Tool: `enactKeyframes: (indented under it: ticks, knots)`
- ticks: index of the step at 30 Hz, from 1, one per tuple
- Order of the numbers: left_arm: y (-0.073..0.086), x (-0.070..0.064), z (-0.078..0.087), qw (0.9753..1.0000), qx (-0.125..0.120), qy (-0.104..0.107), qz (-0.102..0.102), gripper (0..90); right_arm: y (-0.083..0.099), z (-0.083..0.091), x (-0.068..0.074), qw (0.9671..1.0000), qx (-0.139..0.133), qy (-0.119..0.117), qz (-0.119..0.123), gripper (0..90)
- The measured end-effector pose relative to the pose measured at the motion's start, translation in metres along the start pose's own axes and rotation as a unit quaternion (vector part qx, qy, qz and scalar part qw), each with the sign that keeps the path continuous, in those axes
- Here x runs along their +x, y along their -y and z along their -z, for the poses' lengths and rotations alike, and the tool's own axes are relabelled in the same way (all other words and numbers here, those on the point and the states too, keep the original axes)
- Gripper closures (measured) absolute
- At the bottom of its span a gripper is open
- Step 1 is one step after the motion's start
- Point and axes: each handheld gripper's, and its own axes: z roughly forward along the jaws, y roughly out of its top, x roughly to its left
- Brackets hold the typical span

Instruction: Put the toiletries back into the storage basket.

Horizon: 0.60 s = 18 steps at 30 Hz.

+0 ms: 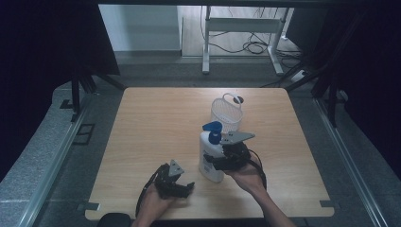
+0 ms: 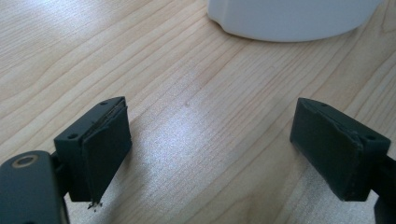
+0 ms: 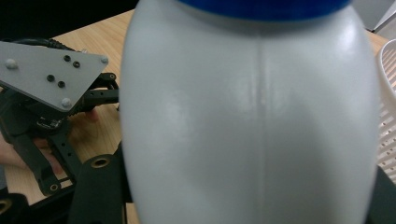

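A white pump bottle [image 1: 208, 150] with a blue pump head [image 1: 213, 130] stands upright on the wooden table [image 1: 156, 123], right of centre. My right gripper [image 1: 213, 162] comes at it from the right and is shut on its lower body. In the right gripper view the bottle [image 3: 252, 116] sits close between the jaws of that gripper [image 3: 243, 196]. My left gripper [image 1: 187, 188] rests low on the table to the bottle's front left, open and holding nothing. The left gripper view has its jaws [image 2: 210, 149] wide apart over bare wood, with the bottle's base [image 2: 289, 18] just beyond.
A white mesh basket [image 1: 227, 113] stands right behind the bottle, and its rim [image 3: 387, 116] lies at the right edge of the right gripper view. The left gripper's grey plate [image 3: 51, 79] shows there too. Past the table's far edge are a white frame and cables on the floor.
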Motion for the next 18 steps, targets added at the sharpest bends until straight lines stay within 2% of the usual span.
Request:
enactKeyframes:
  ticks: [18]
  knots:
    - [0.000,0.000,0.000,1.0000,-0.001,0.001,0.000,11.7,-0.022,0.013,-0.024,0.9993,0.002,-0.032,0.020,37.1]
